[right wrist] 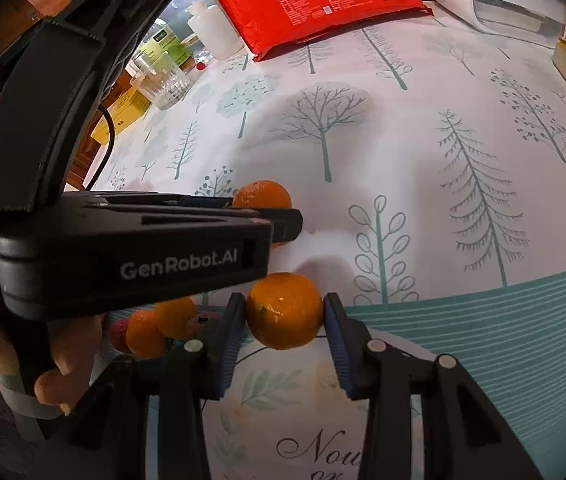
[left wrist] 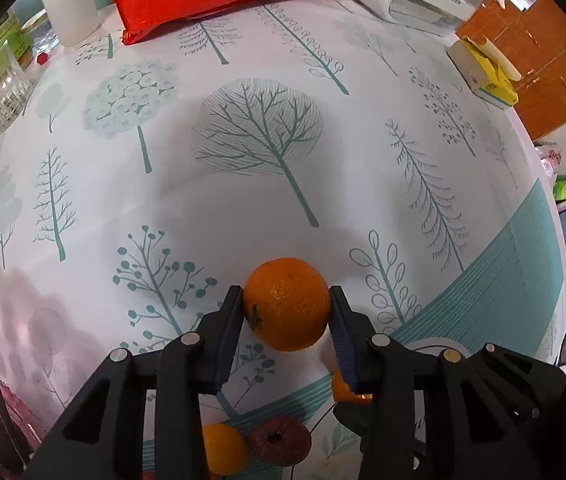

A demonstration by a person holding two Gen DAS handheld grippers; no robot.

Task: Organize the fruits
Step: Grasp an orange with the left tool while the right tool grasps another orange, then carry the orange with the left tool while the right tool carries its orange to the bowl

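Clamping on fruit at both ends: left gripper (left wrist: 286, 312) has its pads pressed on an orange (left wrist: 287, 304), stem toward the 9 o'clock pad, and right gripper (right wrist: 285, 312) pinches a second orange (right wrist: 285, 310) directly above a printed plate (right wrist: 283, 392). More fruit (right wrist: 163, 324) lies at 9 o'clock from the right fingers, the tablecloth (left wrist: 243, 200) runs on toward 12. Judging by that, the right hand is nearer the plate; the left orange sits further toward 12, beyond the rim.
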